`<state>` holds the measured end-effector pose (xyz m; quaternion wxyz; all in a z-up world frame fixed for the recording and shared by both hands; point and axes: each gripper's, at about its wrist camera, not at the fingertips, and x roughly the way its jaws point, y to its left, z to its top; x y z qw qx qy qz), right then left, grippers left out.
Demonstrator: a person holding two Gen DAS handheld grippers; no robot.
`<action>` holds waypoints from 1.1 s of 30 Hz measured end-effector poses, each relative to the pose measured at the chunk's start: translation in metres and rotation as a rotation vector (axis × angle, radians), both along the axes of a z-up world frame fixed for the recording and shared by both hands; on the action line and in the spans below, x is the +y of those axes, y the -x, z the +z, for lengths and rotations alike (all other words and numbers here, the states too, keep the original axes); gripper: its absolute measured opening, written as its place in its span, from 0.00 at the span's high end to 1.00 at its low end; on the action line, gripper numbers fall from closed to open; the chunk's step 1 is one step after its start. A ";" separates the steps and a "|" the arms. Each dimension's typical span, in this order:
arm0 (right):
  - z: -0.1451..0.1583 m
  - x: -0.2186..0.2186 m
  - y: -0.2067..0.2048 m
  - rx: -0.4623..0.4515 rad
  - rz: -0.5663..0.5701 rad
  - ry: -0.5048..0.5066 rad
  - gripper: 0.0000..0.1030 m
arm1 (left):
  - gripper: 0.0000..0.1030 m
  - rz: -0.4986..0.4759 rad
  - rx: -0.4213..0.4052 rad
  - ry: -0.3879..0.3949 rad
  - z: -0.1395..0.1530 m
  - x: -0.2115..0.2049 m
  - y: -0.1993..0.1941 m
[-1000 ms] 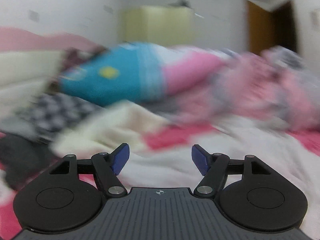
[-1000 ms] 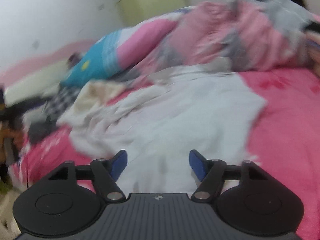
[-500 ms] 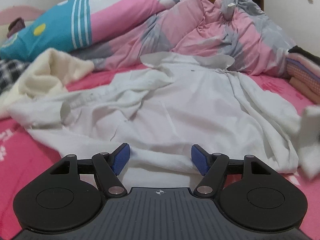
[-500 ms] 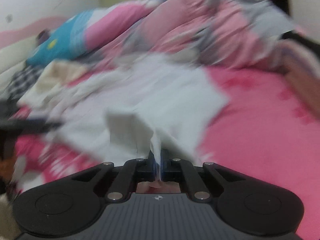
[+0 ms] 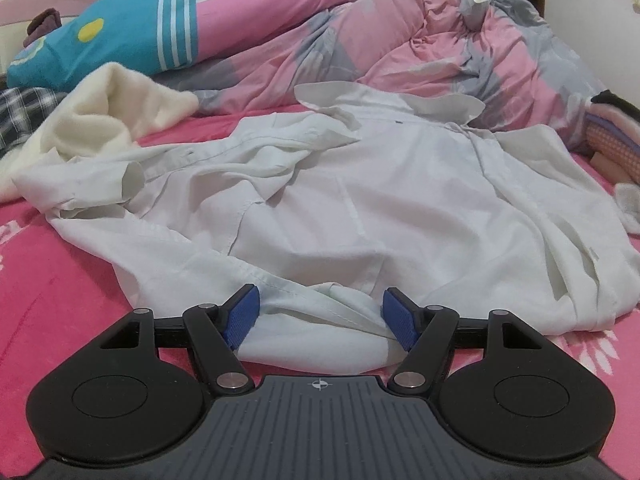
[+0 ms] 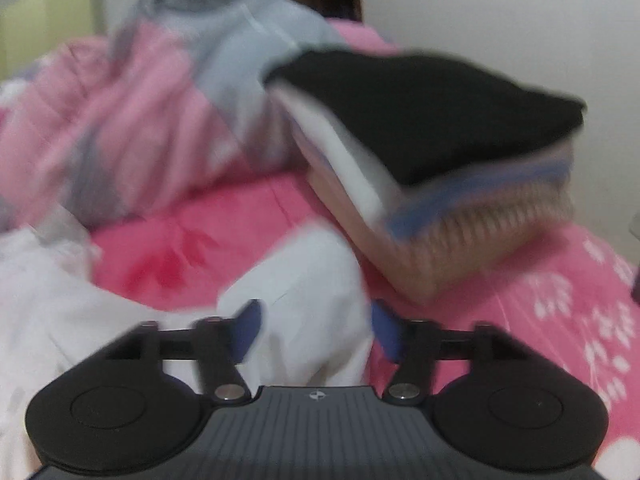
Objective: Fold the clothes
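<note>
A crumpled white shirt (image 5: 360, 200) lies spread on the pink bed sheet (image 5: 48, 280), collar at the far end. My left gripper (image 5: 320, 318) is open, low at the shirt's near hem, with a fold of white cloth lying between its blue pads (image 5: 242, 314). My right gripper (image 6: 312, 332) is open too, in a blurred view. A white part of the shirt (image 6: 304, 304) lies between its fingers, loose, on the pink sheet (image 6: 200, 248).
A pink and grey quilt (image 5: 400, 48) is heaped at the back, with a blue and pink pillow (image 5: 140, 24) at the left. A cream fleece (image 5: 104, 112) lies left of the shirt. A stack of folded clothes (image 6: 440, 160) with a black top stands right.
My right gripper was shut on the white cloth half a second ago; now it is open and has swung right toward the folded stack. My left gripper moved down to the shirt's hem.
</note>
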<state>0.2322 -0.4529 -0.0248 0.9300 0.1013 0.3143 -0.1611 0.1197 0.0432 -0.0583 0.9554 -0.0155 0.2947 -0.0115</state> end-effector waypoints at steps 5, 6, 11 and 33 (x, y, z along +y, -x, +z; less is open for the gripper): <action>0.014 0.025 0.075 -0.177 -0.030 -0.059 0.35 | 0.33 0.003 -0.002 0.016 -0.001 0.000 0.000; 0.020 0.036 0.092 -0.223 -0.008 -0.076 0.32 | 0.33 0.004 -0.003 0.020 -0.002 0.000 0.000; 0.015 0.114 0.140 -0.185 0.336 -0.266 0.32 | 0.33 0.005 -0.006 0.023 -0.003 0.001 0.000; 0.028 0.159 0.127 -0.196 0.485 -0.377 0.97 | 0.31 0.005 -0.023 0.033 -0.008 0.004 0.000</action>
